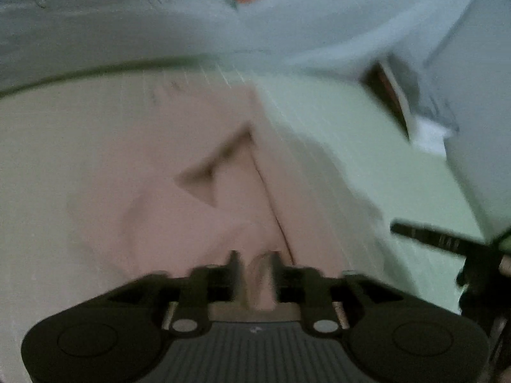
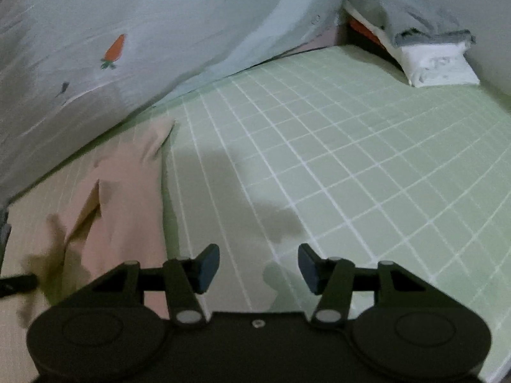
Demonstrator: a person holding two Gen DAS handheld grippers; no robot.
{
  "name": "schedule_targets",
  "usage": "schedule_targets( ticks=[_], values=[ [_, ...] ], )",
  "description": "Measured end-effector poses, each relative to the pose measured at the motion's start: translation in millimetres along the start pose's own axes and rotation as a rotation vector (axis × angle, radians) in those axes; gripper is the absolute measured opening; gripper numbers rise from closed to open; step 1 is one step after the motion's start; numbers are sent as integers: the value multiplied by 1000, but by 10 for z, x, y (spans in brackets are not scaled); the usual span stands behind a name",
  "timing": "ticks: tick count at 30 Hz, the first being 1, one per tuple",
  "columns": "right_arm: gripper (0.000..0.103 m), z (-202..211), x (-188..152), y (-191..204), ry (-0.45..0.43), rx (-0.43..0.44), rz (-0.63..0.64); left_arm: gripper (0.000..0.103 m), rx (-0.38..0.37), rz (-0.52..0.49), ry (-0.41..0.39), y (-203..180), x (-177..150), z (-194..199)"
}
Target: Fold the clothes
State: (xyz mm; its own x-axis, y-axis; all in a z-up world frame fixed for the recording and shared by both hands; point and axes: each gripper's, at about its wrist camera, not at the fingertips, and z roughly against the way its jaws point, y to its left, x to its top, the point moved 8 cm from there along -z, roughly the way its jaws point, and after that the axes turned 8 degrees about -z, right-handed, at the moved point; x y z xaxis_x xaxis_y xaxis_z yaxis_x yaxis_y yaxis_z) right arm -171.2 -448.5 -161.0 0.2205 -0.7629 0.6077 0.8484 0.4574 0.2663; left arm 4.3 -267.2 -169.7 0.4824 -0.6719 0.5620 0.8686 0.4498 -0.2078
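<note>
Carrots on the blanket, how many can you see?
1 carrot, orange with a green top, printed on the pale blanket at the back left of the green checked sheet. The left wrist view shows an orange blur, likely the same one. Folds may hide more.

Black hand-held gripper [image 2: 258, 266], blue-grey pads [image 2: 209, 266]

Right claw [image 2: 258, 266] open over green sheet [image 2: 351, 159]; pink garment [image 2: 127, 185] beside.
</note>
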Motion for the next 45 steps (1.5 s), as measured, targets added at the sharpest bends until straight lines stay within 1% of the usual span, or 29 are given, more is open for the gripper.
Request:
schedule_targets(
  ticks=[1,2,3,4,5,6,7,8,9,10,12,14,16,21,23,24,25,26,28,30,32,33,34,35,37,39,42,45],
  values=[
    [57,36,-21,-8,0,2,18,57,0,-11,21,-89,-71,-25],
    [57,72,-41,-15,0,4,36,71,25,2,18,-83,-121,15],
    [60,98,-56,-4,3,14,53,76,49,15,14,-78,-172,55],
    [63,118,-73,29,7,31,80,77,74,29,10,-60,-220,98],
    [66,127,-97,104,6,56,114,83,103,48,4,4,-258,151],
    [73,136,-123,180,6,81,148,91,131,69,-3,76,-295,205],
    [80,143,-148,260,5,107,183,93,158,96,-9,168,-328,263],
    [84,134,-174,394,-4,147,228,95,186,123,-13,244,-384,318],
    [96,121,-206,514,-9,173,260,96,217,148,-12,318,-463,384],
    [103,109,-239,634,-15,198,292,96,253,169,-4,411,-530,448],
    [103,63,-317,888,-16,232,353,96,323,202,12,565,-650,551],
    [103,9,-399,1141,-12,262,408,97,367,229,20,693,-731,642],
    [103,-37,-472,1354,-4,289,448,97,383,256,28,786,-810,714],
    [103,-111,-692,1709,44,319,527,98,396,252,57,886,-955,823],
    [98,-134,-781,1805,57,323,565,98,396,252,67,915,-1004,831],
    [93,-151,-828,1846,64,322,584,98,398,251,73,933,-1023,828],
    [86,-166,-874,1864,73,316,591,98,400,249,78,952,-1041,824],
    [82,-182,-919,1881,83,310,598,98,401,247,84,970,-1059,821],
    [71,-241,-986,1892,110,293,589,98,404,243,93,1003,-1091,816],
    [65,-271,-1018,1881,128,284,572,98,401,235,91,1008,-1086,828],
    [56,-282,-1027,1863,137,282,555,98,397,227,88,1012,-1081,839],
    [47,-287,-1031,1854,142,282,546,98,394,223,86,1015,-1071,842],
    [34,-290,-1034,1846,146,281,539,98,393,221,84,1016,-1059,840],
    [27,-271,-1026,1843,141,280,544,98,391,219,83,1017,-1047,838],
    [5,-228,-1008,1837,130,280,554,98,384,213,79,1009,-1024,830],
    [3,-120,-980,1833,98,297,559,98,369,208,73,978,-997,809],
    [3,108,-912,1779,60,333,516,98,341,195,68,893,-948,755],
    [3,318,-897,1633,49,345,457,98,310,175,71,773,-913,681]
  ],
)
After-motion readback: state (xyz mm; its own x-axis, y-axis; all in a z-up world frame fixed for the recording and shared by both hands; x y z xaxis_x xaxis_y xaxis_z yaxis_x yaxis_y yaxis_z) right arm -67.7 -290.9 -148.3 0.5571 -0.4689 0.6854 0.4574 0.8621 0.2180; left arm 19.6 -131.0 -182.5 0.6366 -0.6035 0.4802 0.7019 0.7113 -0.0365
